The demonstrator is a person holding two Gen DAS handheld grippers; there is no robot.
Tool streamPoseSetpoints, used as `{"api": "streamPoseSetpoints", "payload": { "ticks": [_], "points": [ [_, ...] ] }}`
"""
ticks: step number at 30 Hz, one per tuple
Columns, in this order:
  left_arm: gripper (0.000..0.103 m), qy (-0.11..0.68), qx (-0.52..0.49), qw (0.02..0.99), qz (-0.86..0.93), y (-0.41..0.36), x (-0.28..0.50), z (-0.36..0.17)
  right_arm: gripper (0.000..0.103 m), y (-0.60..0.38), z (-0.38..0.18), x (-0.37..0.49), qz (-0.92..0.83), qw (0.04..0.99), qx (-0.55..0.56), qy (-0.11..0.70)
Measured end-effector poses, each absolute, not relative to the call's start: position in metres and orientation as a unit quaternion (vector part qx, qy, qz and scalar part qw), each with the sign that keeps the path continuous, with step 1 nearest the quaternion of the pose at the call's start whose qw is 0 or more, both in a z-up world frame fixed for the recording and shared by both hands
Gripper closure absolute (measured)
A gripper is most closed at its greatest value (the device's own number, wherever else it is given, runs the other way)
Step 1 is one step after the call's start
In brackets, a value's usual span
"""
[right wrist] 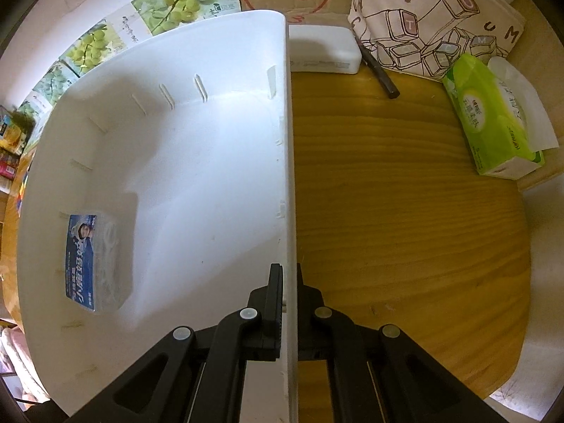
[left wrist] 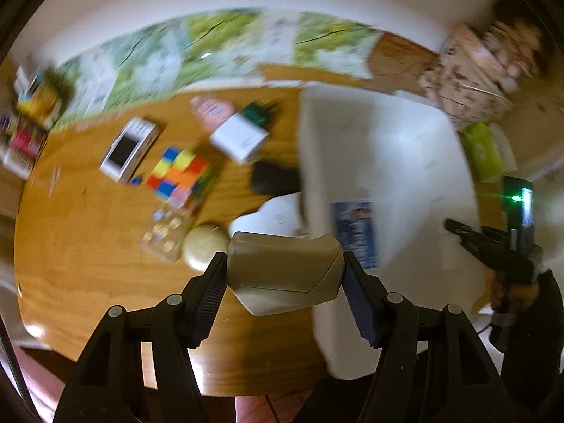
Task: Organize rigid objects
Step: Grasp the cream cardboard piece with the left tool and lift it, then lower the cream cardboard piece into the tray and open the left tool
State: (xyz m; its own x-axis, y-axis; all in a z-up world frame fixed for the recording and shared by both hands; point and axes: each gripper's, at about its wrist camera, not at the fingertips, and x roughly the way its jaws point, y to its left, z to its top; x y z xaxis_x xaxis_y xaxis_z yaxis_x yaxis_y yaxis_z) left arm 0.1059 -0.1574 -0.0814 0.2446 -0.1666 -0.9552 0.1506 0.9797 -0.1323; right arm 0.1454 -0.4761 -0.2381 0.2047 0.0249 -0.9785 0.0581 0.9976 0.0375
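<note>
The left gripper [left wrist: 284, 275] clamps one tan box [left wrist: 282, 275] crosswise between its fingers, long axis running finger to finger. The white bin [left wrist: 387, 162] lies ahead and to the right of those fingers, so the carry likely goes that way. The right gripper [right wrist: 289, 303] is clenched on the bin's near wall, steadying it. One blue-labelled packet [right wrist: 95, 261] lies inside. Left of the fingers on the table [left wrist: 88, 264]: one colour cube [left wrist: 179, 176], one round tin [left wrist: 206, 246].

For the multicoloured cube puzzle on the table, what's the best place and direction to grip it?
Come from above and close the pads on two opposite flat side faces of the cube puzzle. It sits flat on the wooden table with its top showing; a clear case crowds one side, so the freer pair of faces seems safer.
</note>
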Motion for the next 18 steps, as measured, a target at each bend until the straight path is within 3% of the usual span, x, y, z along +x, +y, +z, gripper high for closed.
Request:
{"api": "streamPoseSetpoints", "payload": {
  "ticks": [18],
  "points": [
    [0.035,0.598,0.089,0.755,-0.254,-0.294,0.093,-0.094,0.1,-0.488,-0.239,0.142,0.002,0.772,0.06,0.633]
  ]
}}
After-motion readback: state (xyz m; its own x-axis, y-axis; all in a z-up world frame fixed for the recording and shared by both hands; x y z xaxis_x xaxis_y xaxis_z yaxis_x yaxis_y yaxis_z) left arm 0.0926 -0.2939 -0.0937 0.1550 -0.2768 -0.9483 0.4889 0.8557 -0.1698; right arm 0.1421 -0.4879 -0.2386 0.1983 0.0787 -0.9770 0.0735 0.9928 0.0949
